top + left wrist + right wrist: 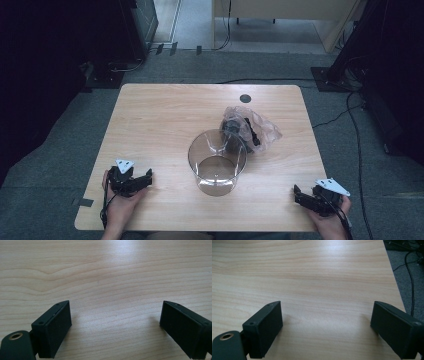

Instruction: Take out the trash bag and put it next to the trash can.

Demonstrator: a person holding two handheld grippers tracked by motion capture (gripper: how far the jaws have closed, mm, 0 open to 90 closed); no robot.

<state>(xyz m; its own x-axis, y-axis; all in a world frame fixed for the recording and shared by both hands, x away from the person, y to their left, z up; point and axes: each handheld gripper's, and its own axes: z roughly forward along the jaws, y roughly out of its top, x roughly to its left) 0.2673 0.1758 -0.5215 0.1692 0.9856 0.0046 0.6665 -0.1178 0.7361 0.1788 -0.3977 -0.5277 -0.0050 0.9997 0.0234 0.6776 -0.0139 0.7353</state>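
A wooden table (165, 115) seen from above. A clear tub (217, 161) stands upright at the middle, with a crumpled clear bag (252, 127) of dark parts touching its far right side. The left gripper (148, 178) rests at the near left edge, the right gripper (298, 194) at the near right, both well apart from the tub. Both have their jaws spread wide over bare wood, holding nothing. The likely first step is reaching for the bag: best to pinch loose plastic at the top while steadying the tub. No writing or labels are readable.
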